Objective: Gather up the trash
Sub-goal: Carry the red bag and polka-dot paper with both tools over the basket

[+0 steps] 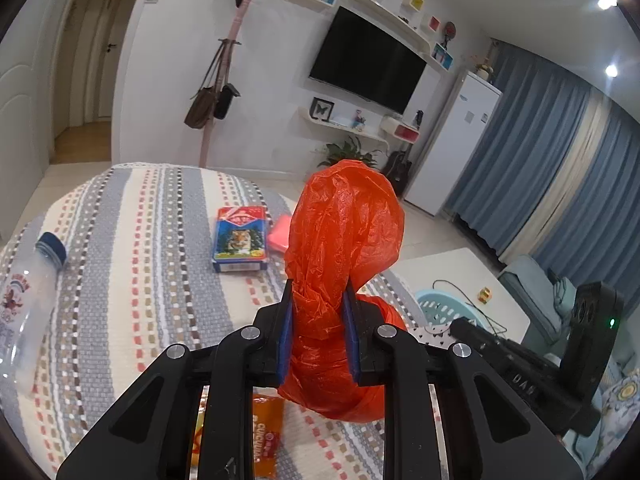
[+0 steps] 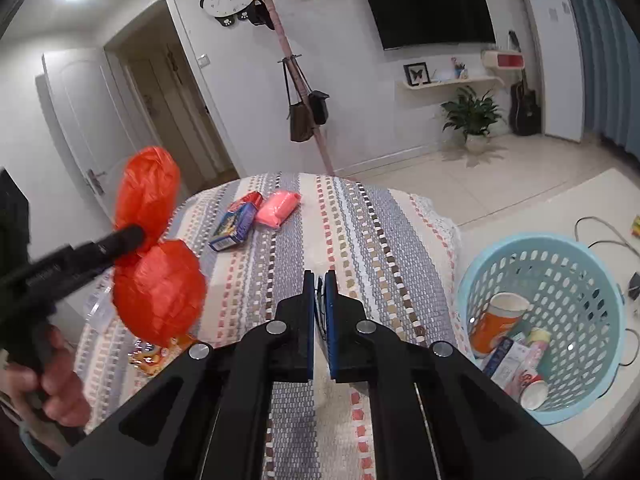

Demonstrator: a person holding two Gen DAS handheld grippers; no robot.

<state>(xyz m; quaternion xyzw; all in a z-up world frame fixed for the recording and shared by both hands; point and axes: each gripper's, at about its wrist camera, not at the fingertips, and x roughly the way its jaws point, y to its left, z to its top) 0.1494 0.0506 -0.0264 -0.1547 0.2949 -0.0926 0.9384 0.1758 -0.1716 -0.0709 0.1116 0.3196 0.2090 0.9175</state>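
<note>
My left gripper (image 1: 319, 286) is shut on a crumpled orange plastic bag (image 1: 344, 224), pinched at its middle above the striped cloth; the same orange plastic bag (image 2: 156, 280) shows at the left of the right wrist view, squeezed by the left gripper (image 2: 134, 236). My right gripper (image 2: 319, 276) is shut with nothing between its blue pads, held over the cloth. A light blue basket (image 2: 600, 280) sits to its right, holding an orange paper cup (image 2: 498, 318) and other wrappers. In the left wrist view the basket (image 1: 438, 306) peeks out behind the bag.
On the striped tablecloth (image 2: 360, 232) lie a blue box with a tiger picture (image 1: 240, 240), a pink packet (image 2: 278, 208), a clear plastic bottle (image 1: 28, 292) with a blue cap, and an orange snack wrapper (image 1: 266, 436). A white low table (image 1: 460, 276) stands beyond.
</note>
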